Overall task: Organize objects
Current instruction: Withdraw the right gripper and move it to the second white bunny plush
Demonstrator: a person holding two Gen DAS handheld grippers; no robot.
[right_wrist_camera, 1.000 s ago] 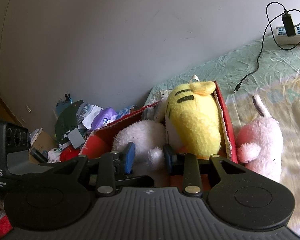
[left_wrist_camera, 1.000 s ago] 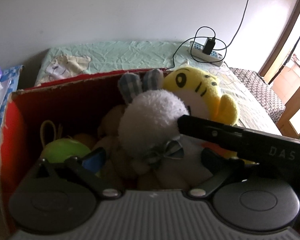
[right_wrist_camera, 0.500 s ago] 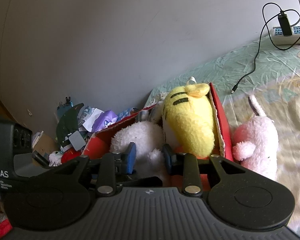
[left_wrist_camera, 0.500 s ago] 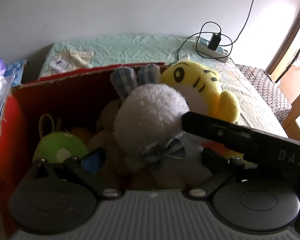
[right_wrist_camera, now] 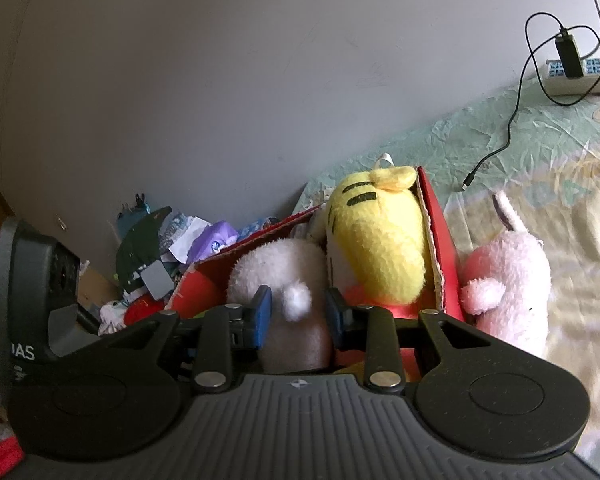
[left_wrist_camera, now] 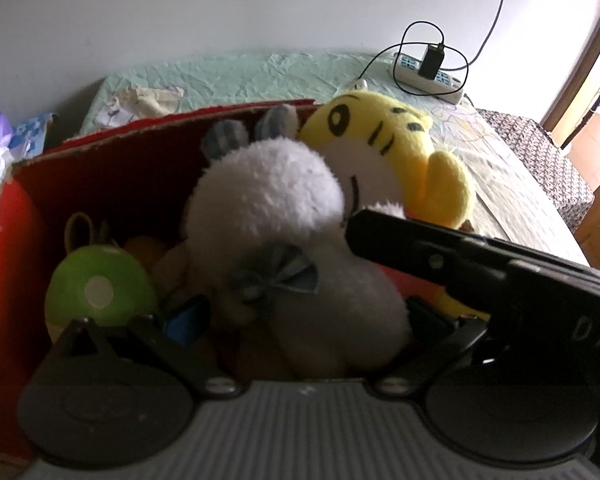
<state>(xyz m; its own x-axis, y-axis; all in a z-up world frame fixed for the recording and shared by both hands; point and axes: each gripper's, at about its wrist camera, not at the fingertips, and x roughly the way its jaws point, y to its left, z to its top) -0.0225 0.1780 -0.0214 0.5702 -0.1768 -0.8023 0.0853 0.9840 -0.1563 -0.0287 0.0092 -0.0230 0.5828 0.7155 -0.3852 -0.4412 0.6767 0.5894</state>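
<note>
My right gripper [right_wrist_camera: 296, 314] has its fingers clamped on the white fluffy plush rabbit w/ grey-blue checked ears and bow [left_wrist_camera: 272, 216], gripping its lower body just under the small round tail; the blue pad sits on one side, the black one on the other, both pressed into the fur. The rabbit sits upright inside the red cardboard box [left_wrist_camera: 112, 168], which is on the bed w/ the pale green crinkled sheet [left_wrist_camera: 260, 76]. My left gripper [left_wrist_camera: 300, 316] hangs over the box from the near side, fingers wide apart either side of the rabbit's body; can't tell if the pads touch the fur, but they aren't squeezing it. Just beyond my right fingers, leaning on the box's right wall, is the yellow plush tiger w/ black stripes and white face [right_wrist_camera: 380, 240], touching the rabbit's side. Left of my left fingers, low in the box, lies a lime-green round plush w/ a white dot [left_wrist_camera: 100, 288], w/ tan plush bits beside it. Outside the box, right of my right fingers, a pink fluffy plush [right_wrist_camera: 508, 284] stands on the bed against the box wall. Far behind, a white power strip w/ black charger and cable [left_wrist_camera: 428, 72] lies on the sheet.
</note>
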